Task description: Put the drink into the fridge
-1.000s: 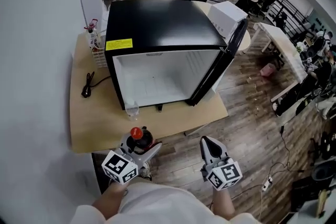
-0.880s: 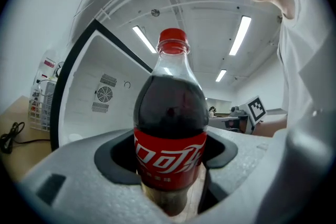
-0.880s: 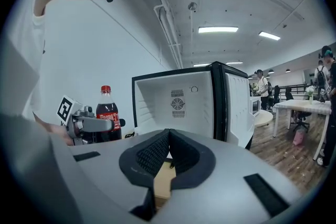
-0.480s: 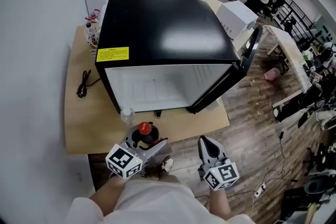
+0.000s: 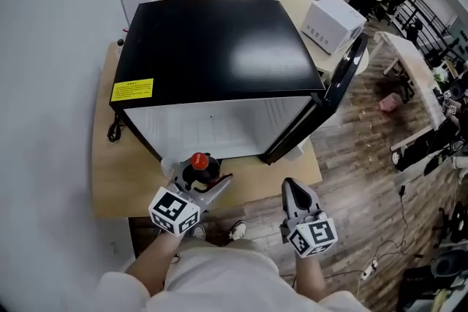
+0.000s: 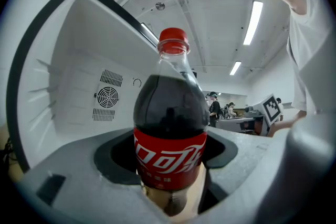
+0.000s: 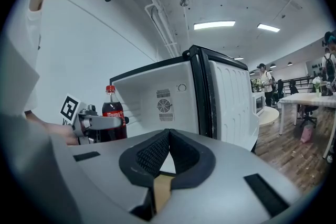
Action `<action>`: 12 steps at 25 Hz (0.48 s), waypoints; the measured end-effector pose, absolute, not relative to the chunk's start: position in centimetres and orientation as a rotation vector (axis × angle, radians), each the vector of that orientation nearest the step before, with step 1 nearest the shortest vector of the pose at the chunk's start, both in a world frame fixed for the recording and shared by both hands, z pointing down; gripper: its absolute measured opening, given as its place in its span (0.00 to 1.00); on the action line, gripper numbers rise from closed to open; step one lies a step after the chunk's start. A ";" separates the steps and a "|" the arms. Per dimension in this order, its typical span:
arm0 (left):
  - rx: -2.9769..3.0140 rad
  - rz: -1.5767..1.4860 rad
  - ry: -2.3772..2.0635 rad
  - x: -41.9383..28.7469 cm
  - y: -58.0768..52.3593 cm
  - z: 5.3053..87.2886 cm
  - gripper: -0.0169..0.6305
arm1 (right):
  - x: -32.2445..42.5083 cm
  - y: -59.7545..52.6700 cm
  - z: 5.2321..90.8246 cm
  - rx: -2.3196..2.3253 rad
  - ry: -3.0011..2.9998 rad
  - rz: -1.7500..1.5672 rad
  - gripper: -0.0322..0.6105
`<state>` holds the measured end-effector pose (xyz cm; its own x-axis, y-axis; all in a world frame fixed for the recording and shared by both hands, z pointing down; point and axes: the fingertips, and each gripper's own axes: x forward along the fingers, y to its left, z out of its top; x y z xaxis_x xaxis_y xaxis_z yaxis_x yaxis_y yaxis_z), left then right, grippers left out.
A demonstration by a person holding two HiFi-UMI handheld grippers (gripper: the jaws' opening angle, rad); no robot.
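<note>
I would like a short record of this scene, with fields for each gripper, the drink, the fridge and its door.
left gripper: shut on the cola bottle
right gripper: shut, empty
cola bottle: upright, red cap on, outside the fridge, before its opening
fridge: on the wooden table, white inside, nothing seen inside
fridge door: open, at the right

White box [image 5: 333,24] on a round table [image 5: 296,7], black cable [image 5: 112,132] on wooden tabletop [image 5: 121,179]

Black fridge [image 5: 219,40] with white inside; dark drink [image 6: 169,113], red cap and label.
</note>
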<state>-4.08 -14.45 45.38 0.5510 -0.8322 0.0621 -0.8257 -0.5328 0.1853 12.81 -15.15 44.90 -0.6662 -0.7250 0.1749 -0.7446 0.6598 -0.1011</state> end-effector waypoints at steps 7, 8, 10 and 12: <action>2.629 0.014 -1.446 -3.2 -19.2 46.0 0.52 | 13.2 -15.8 45.6 1.198 -2.743 0.279 0.05; 2.632 0.025 -1.451 -3.1 -19.9 46.3 0.52 | 13.2 -15.9 45.7 1.197 -2.739 0.282 0.05; 2.632 0.037 -1.460 -3.0 -21.2 46.8 0.52 | 13.4 -16.0 45.8 1.195 -2.729 0.285 0.05; 2.622 0.042 -1.481 -2.9 -22.6 47.4 0.52 | 13.5 -16.0 46.0 1.193 -2.721 0.290 0.05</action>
